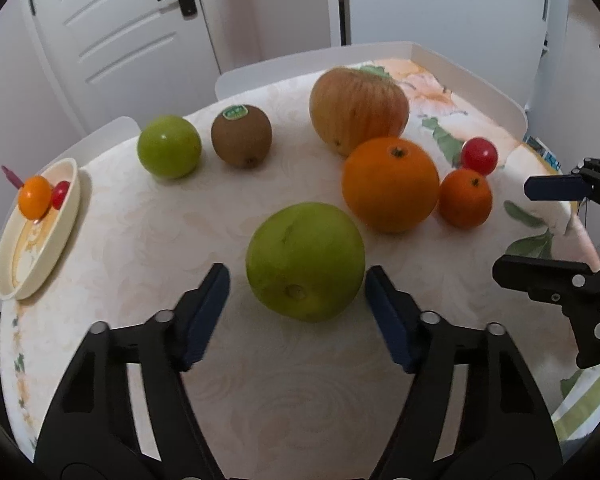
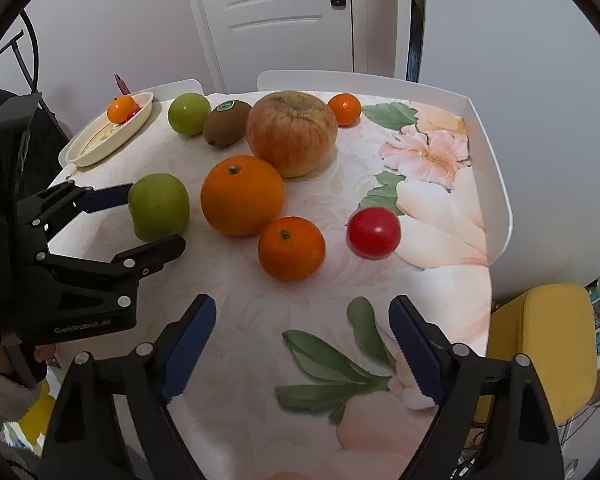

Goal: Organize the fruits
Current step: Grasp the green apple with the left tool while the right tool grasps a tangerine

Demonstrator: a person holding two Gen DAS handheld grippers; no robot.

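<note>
We have the left hand-held gripper (image 1: 296,312) open around the big green fruit (image 1: 305,261) on the near surface (image 1: 260,380), pads not quite touching. We should close gently at its widest part. The right hand-held gripper (image 2: 302,344) stands wide and empty.

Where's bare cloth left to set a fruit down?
Free: between the plate and near green apple; also right of the red tomato, toward the table edge. Crowded: around the large orange.

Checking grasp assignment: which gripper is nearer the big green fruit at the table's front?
Left. The left gripper straddles the big green fruit, pads not visibly touching; the right gripper hovers over bare tablecloth, further off.
</note>
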